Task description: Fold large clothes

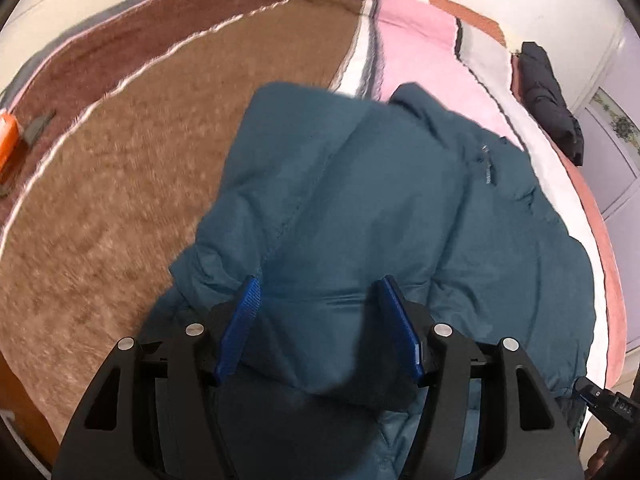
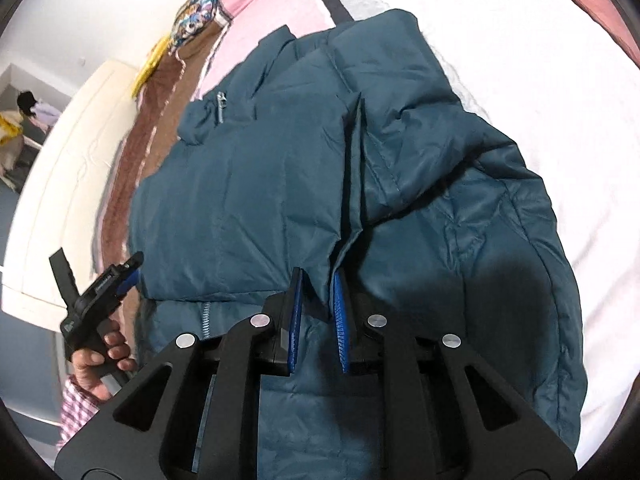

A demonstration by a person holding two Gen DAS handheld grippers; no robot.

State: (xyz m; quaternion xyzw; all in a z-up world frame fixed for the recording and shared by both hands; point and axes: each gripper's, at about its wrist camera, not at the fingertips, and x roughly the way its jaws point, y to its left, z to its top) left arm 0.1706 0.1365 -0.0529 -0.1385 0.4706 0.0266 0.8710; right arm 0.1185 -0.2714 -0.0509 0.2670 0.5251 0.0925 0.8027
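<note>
A large teal padded jacket (image 1: 360,200) lies partly folded on the bed, with its zip pull visible (image 1: 486,164). It fills the right wrist view (image 2: 280,168) too. My left gripper (image 1: 320,292) is open, its blue pads apart just above the jacket's near fold, holding nothing. My right gripper (image 2: 318,284) is shut on a fold of the jacket, a pinched flap of teal cloth rising between its blue pads. The left gripper also shows in the right wrist view (image 2: 120,276), held in a hand at the jacket's left edge.
The bed carries a brown fleece blanket (image 1: 140,180), a pink blanket (image 1: 420,40) and a white sheet (image 2: 560,80). A dark folded garment (image 1: 548,92) lies at the far right edge. An orange object (image 1: 8,136) sits at the left. A patterned pillow (image 2: 196,16) lies beyond.
</note>
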